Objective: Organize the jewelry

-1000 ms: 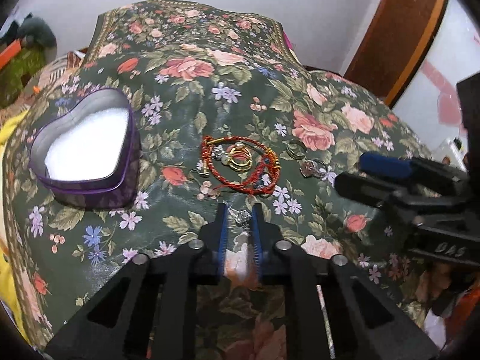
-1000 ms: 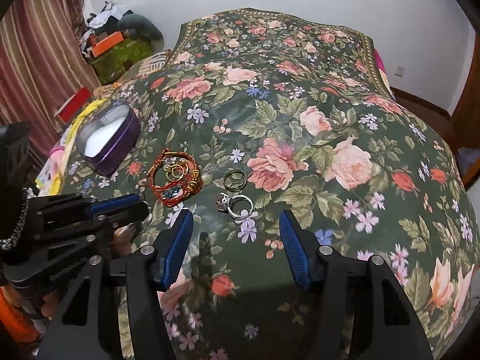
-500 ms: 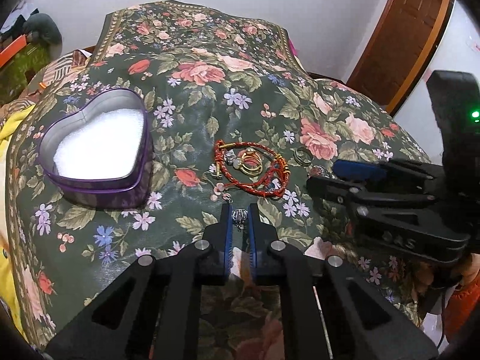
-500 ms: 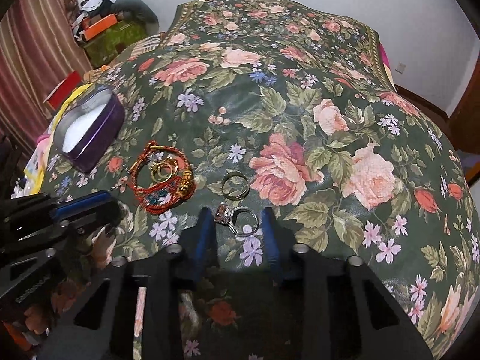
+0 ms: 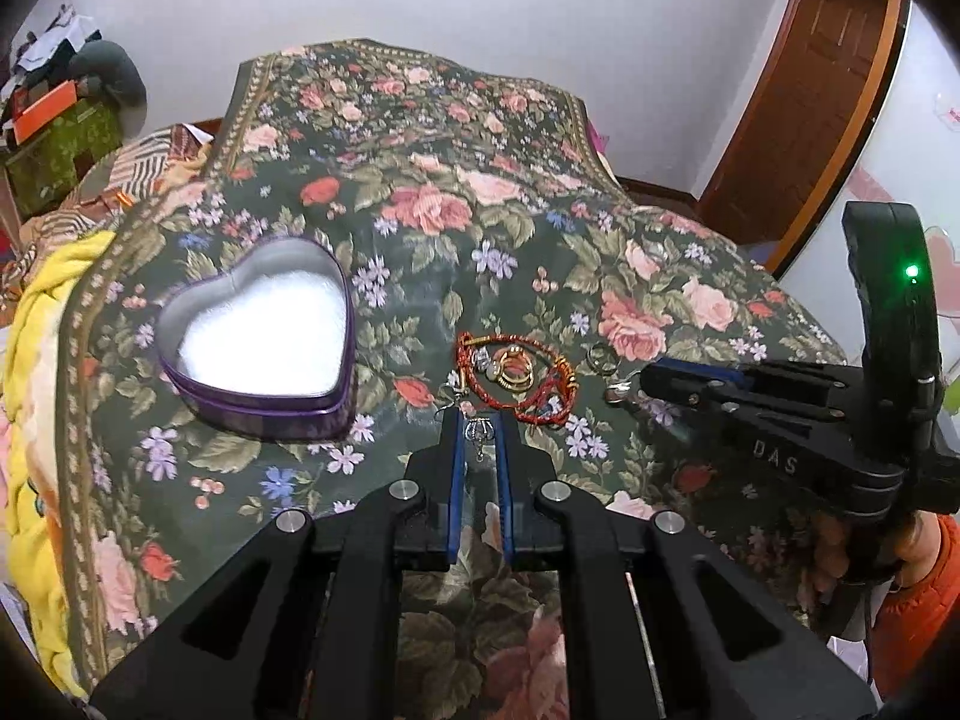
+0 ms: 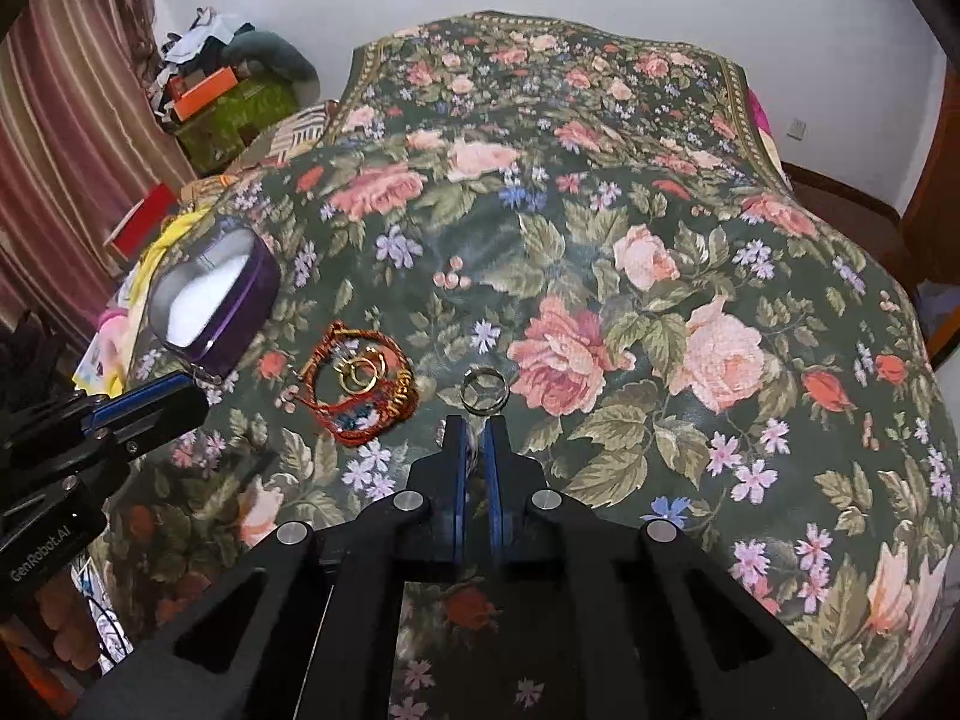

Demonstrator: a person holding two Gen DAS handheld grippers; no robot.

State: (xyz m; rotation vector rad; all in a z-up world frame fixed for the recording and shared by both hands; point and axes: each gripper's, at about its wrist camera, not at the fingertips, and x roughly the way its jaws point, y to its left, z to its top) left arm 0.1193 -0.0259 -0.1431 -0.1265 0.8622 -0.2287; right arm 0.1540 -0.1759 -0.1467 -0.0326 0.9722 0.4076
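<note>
"DAS" marks the right hand-held gripper [image 5: 645,381], "GenRobot.AI" the left hand-held gripper [image 5: 480,427]. Left pinches a silver earring [image 5: 479,432]; right clamps a silver ring [image 6: 474,450], six o'clock of a plain ring [image 6: 485,390].

Both views are lit evenly by soft indoor light; no single source can be made out. Only faint shadows are cast on the floral bedspread [image 5: 420,228]. The white lining of the heart-shaped tin [image 5: 264,330] is blown out to featureless white at left of centre. A green indicator lamp [image 5: 911,270] glows at right. Strong fisheye bending and black vignetting are seen at the corners. Slight softness is noticed towards the edges.
</note>
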